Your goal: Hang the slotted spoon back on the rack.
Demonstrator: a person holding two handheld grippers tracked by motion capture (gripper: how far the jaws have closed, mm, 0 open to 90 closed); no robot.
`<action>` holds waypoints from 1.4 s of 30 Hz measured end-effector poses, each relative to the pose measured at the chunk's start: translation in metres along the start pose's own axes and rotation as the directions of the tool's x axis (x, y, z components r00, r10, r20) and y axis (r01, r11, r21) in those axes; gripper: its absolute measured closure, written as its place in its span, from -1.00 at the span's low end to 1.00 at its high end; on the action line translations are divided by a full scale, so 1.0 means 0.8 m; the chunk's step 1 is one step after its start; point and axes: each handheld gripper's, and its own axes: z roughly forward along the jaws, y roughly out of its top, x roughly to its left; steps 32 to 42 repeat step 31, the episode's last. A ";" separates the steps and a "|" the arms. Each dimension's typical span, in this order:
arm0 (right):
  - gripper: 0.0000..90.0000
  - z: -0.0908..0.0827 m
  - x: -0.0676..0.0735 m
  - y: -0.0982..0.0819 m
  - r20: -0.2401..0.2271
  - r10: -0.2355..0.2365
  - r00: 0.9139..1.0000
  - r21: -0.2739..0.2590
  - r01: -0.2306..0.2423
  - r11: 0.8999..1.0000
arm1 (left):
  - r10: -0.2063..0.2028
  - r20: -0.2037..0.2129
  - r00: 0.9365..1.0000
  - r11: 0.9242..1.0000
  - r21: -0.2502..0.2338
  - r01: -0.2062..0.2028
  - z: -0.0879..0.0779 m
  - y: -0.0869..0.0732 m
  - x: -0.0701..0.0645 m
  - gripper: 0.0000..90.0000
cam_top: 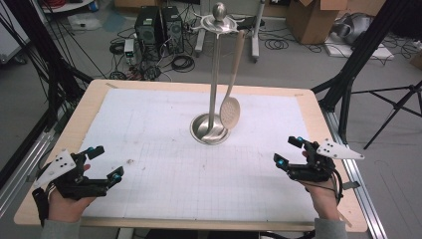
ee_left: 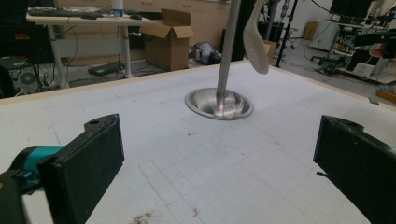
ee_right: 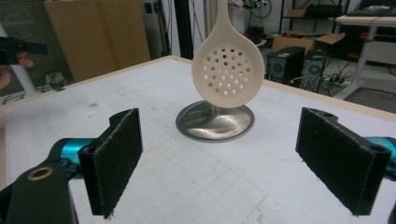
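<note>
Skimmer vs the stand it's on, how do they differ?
The slotted spoon is cream and matte; the utensil stand is shiny metal. The spoon hangs slightly tilted, its perforated head clear of the table; the stand is upright, its round base resting on the mat. Both are long and slender, at mid-table, far from both open grippers.

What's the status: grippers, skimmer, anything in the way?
Left gripper and right gripper open, empty. Skimmer hangs on stand, untouched. Mat between is bare.

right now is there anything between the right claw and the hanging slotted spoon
Nothing. In the high view only bare white mat separates the right claw from the slotted spoon on its stand; the right gripper view agrees.
</note>
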 end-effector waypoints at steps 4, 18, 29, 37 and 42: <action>-0.69 -0.012 -0.003 -0.008 0.010 0.015 1.000 -0.013 -0.015 1.000 | -0.004 0.000 1.000 1.000 0.001 0.004 0.000 -0.001 0.000 -0.95; -0.73 -0.051 -0.007 -0.036 0.081 0.046 0.996 -0.053 -0.041 0.998 | -0.011 -0.012 1.000 1.000 0.016 0.011 0.002 -0.009 0.002 -0.95; -0.74 -0.075 -0.017 -0.051 0.151 0.093 0.984 -0.076 -0.083 0.994 | -0.004 -0.036 0.999 0.998 0.060 0.006 0.006 -0.019 0.003 -0.95; -0.74 -0.074 -0.019 -0.049 0.170 0.084 0.982 -0.075 -0.073 0.995 | -0.002 -0.042 0.999 0.997 0.074 0.005 0.006 -0.023 0.003 -0.95; -0.74 -0.074 -0.019 -0.049 0.170 0.084 0.982 -0.075 -0.073 0.995 | -0.002 -0.042 0.999 0.997 0.074 0.005 0.006 -0.023 0.003 -0.95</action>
